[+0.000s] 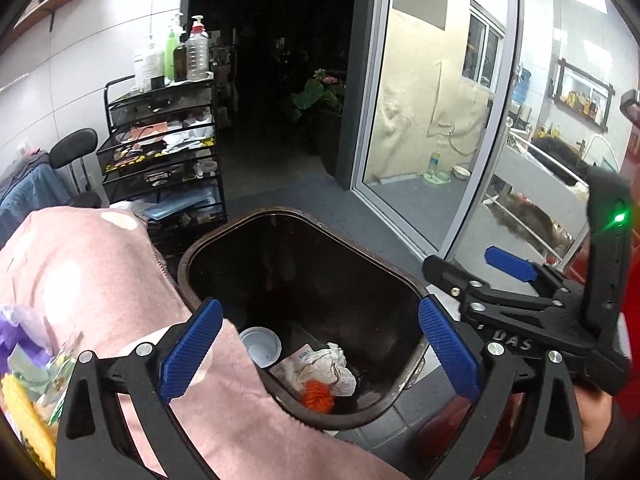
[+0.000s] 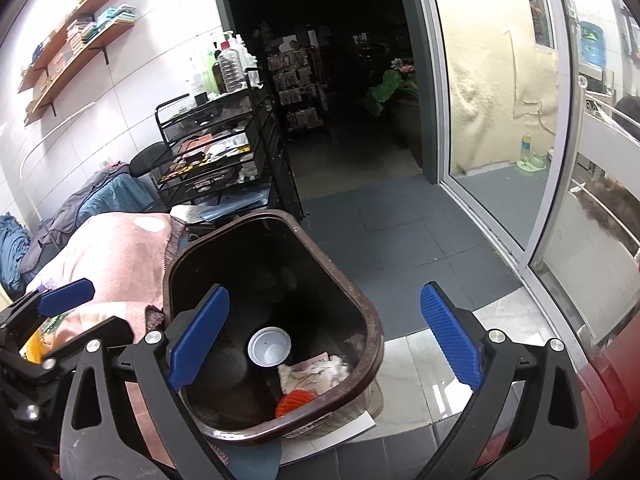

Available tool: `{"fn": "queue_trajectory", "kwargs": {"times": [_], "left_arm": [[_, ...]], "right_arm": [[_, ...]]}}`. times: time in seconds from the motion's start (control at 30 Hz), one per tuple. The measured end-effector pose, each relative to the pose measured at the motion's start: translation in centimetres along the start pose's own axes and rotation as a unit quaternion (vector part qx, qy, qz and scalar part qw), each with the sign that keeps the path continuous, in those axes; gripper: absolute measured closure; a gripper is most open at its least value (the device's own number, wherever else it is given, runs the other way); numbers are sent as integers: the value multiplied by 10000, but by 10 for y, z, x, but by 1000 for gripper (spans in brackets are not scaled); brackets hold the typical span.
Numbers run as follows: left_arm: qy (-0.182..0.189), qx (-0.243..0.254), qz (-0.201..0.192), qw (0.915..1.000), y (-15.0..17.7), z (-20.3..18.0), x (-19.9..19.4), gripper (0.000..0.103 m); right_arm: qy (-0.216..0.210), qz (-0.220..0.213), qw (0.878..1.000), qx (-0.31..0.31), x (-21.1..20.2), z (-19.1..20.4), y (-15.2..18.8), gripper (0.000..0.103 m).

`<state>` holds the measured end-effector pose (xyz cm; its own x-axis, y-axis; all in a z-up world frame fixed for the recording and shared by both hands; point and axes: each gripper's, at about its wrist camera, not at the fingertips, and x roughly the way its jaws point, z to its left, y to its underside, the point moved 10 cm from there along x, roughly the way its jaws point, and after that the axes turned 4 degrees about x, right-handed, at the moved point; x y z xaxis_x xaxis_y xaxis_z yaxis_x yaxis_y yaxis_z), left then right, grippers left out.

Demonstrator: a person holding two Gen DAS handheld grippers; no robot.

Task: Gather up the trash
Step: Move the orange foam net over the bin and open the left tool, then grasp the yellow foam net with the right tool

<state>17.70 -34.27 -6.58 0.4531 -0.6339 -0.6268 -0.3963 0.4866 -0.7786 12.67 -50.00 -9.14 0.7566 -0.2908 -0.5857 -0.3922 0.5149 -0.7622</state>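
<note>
Ribbed blue claw (image 1: 318, 354) and right claw (image 2: 322, 334) gape above glossy brown bin (image 1: 200, 256).

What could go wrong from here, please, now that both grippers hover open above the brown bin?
1. The pink cloth drapes against the bin rim on one side; a gripper reaching back might snag it or drag it in.
2. The bin looks tilted, so a knock from the left gripper or right gripper could tip out the cup lid and crumpled paper.
</note>
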Motion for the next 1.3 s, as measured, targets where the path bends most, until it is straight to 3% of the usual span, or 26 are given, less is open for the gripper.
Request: {"fn": "queue_trajectory", "kwargs": {"times": [0.23,0.47,0.63,0.77,1.0,1.23,1.3], "left_arm": [[-204,-161,-145,9996,8,13,-29,6],[-780,-272,-269,9962,27,46,-64,5],[-1679,-488,-502,9833,47,84,-102,5],[-2090,-697,-343,9748,71,114,-120,6],[-2610,-1496,-37,9537,116,169,-149,6],[-2783,-2071,146,9378,149,202,-166,6],[-2786,-2189,130,9350,155,205,-171,6]], "right_arm": [[-148,-54,9998,-93,-5,15,1,8],[-432,-28,9988,-225,-10,42,4,7],[-855,108,9951,-490,-14,82,14,7],[-1144,178,9890,-925,-20,122,28,7],[-2123,648,9655,-1365,-31,197,62,7],[-3078,1383,9279,-1582,-40,270,99,8],[-3235,1609,9173,-1674,-41,286,110,15]]}}
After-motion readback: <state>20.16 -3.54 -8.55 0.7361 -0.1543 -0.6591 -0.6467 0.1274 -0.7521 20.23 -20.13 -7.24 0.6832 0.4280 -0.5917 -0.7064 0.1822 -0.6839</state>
